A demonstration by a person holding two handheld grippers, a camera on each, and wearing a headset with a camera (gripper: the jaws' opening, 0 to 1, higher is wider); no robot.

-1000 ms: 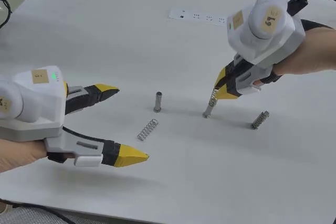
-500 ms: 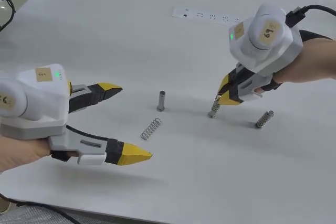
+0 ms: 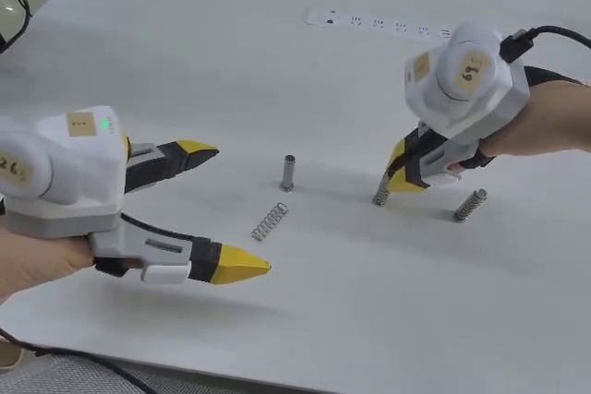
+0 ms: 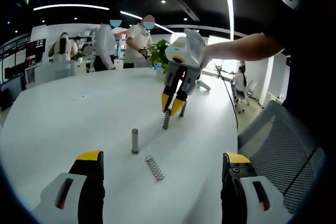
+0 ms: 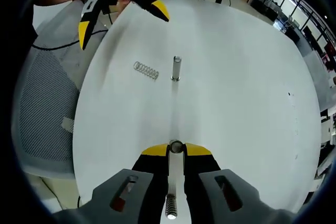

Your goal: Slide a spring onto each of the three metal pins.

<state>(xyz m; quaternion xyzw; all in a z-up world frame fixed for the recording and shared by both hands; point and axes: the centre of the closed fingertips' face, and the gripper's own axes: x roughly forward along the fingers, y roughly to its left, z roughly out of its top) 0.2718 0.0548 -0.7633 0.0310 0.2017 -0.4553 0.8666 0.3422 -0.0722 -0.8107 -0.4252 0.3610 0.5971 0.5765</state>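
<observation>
at the middle pin [image 5: 176, 146], right gripper [image 3: 395, 182] fingers clench a spring [image 4: 166, 120]; left gripper [image 3: 233, 208] fingers released; sticker [image 3: 471, 69] digits unclear.

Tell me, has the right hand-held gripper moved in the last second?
Yes. The right hand-held gripper has come down the pin in its jaws, toward the pin's base.

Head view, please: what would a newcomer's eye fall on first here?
The right gripper, at the right, is shut on a spring over the middle pin. The left gripper gapes open at lower left, with a bare pin and a loose spring lying between the two.
</observation>
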